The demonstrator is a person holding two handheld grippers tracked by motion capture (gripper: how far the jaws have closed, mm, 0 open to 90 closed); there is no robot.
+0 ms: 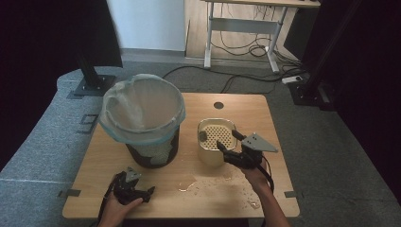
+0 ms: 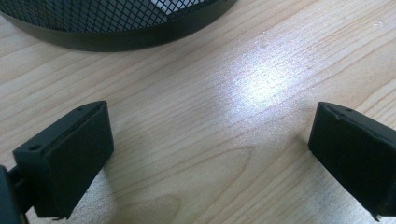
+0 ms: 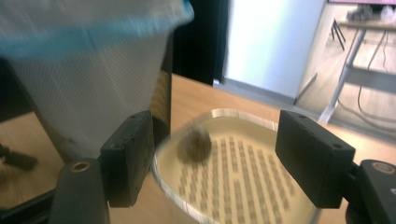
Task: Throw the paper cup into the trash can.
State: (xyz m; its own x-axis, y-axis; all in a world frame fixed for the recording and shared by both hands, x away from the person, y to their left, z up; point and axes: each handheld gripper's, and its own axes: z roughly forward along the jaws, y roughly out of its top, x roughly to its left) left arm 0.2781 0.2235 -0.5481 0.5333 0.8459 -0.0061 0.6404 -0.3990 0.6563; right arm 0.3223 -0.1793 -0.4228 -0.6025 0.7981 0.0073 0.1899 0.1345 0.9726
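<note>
A cream tub (image 1: pixel 208 152) with a perforated insert stands right of centre on the wooden table; a small brown lump (image 1: pixel 202 136) lies at the insert's left edge. My right gripper (image 1: pixel 227 139) is open at the tub's near right rim. In the right gripper view the jaws (image 3: pixel 217 154) stand wide apart on either side of the tub (image 3: pixel 243 182), and the lump (image 3: pixel 198 144) lies between and beyond them, blurred. My left gripper (image 1: pixel 135 185) rests low at the front left, open, with bare wood between its jaws (image 2: pixel 210 154).
A black mesh bin (image 1: pixel 151 153) lined with a translucent blue-edged bag (image 1: pixel 142 106) stands left of the tub; its base (image 2: pixel 116 28) lies just ahead of my left gripper. Wet spots and crumbs (image 1: pixel 213 184) spread over the table's front. A round hole (image 1: pixel 218 105) sits near the far edge.
</note>
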